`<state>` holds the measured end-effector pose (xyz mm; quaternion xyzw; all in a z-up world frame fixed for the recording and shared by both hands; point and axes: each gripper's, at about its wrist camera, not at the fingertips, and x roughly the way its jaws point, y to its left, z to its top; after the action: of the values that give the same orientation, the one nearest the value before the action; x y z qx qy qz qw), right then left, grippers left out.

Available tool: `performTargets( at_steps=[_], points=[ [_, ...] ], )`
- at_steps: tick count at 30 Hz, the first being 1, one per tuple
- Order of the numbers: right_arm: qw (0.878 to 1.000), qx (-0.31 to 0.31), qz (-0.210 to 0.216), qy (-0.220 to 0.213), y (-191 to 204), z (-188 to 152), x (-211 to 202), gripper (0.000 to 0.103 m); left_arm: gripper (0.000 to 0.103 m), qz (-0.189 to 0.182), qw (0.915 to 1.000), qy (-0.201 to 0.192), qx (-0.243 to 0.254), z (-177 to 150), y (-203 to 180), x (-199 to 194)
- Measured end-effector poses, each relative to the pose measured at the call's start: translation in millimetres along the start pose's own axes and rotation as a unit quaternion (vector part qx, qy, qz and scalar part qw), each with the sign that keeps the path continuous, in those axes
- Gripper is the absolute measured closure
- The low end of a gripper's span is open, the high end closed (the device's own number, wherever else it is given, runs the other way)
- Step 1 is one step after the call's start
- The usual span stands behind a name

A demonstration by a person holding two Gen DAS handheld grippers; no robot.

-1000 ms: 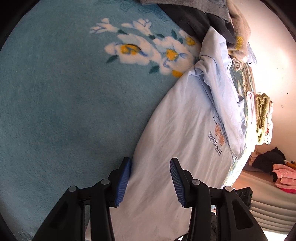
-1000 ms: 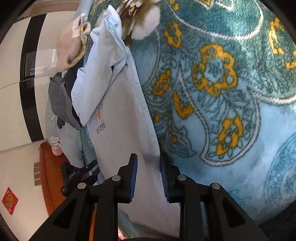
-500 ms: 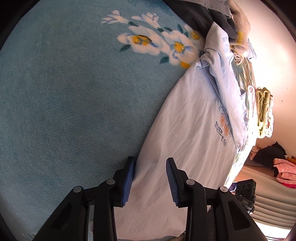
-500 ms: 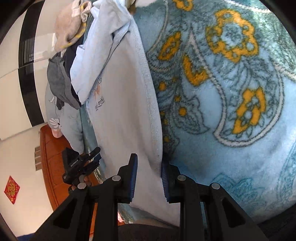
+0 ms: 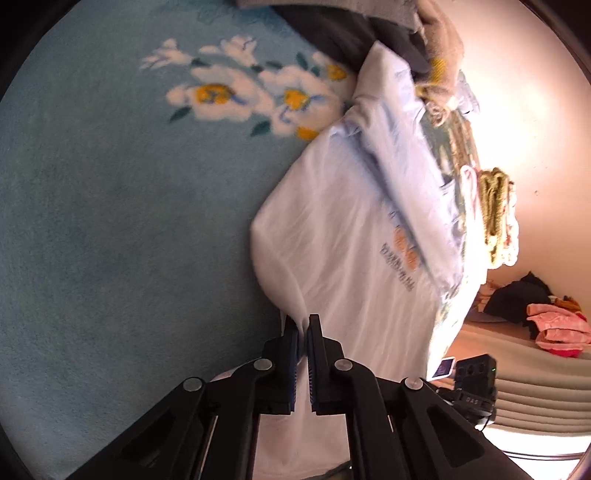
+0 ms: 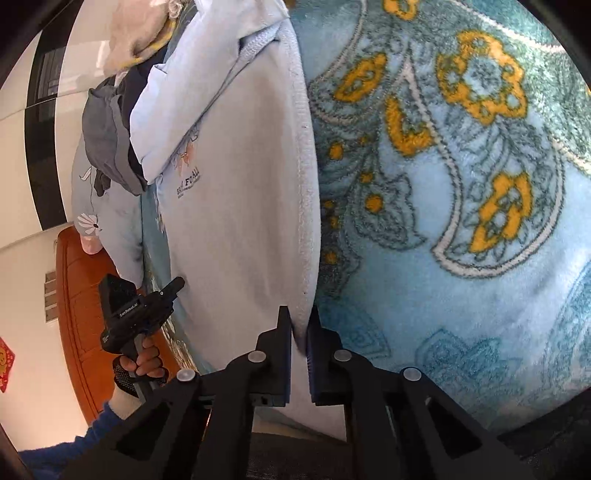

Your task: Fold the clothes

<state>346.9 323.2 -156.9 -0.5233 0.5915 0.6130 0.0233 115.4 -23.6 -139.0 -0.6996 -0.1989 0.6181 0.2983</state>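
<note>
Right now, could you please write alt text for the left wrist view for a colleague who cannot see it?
The left tongs are shut on a bunched edge of a pale blue shirt lying on a blue floral blanket. A heap of dark and beige clothes sits at the shirt's far end.

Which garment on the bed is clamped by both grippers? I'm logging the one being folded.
The pale blue T-shirt with the orange print: left gripper and right gripper each pinch its hem; the dark clothes lie untouched.
</note>
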Motion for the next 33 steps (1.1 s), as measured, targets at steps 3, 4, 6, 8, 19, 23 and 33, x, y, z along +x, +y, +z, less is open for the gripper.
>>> performTargets(
  at_steps=[3, 4, 6, 8, 19, 23, 33],
  points=[
    [0.997, 0.025, 0.064, -0.045, -1.8, 3.9, -17.5, 0.099, 0.098, -0.03, 0.9985, -0.045, 0.006, 34.0, -20.5, -8.6],
    [0.993, 0.035, 0.087, -0.066, -3.1, 6.2, -24.9, 0.1, 0.098, -0.033, 0.998, -0.054, 0.006, 46.1, -23.0, -13.7],
    [0.987, 0.055, 0.102, -0.11, -6.4, 14.3, -39.3, 0.1, 0.098, -0.038, 0.9967, -0.071, 0.006, 70.5, -27.5, -24.1],
    [0.98, 0.074, 0.102, -0.151, -10.0, 23.5, -52.2, 0.1, 0.097, -0.034, 0.9969, -0.071, 0.005, 88.0, -20.8, -26.1],
    [0.984, 0.108, 0.034, -0.141, -31.4, 19.3, -44.0, 0.065, 0.046, 0.037, 0.9987, -0.036, -0.002, 75.3, -13.0, -2.3],
    [0.991, 0.078, 0.023, -0.105, -27.5, 5.0, -29.8, 0.064, 0.046, 0.119, 0.9922, -0.02, 0.029, 63.0, -6.1, 4.6],
    [0.999, 0.017, -0.03, 0.008, -7.8, -1.2, 2.1, 0.064, 0.069, 0.15, 0.9849, 0.002, 0.086, 48.9, -13.5, 18.6]
  ],
)
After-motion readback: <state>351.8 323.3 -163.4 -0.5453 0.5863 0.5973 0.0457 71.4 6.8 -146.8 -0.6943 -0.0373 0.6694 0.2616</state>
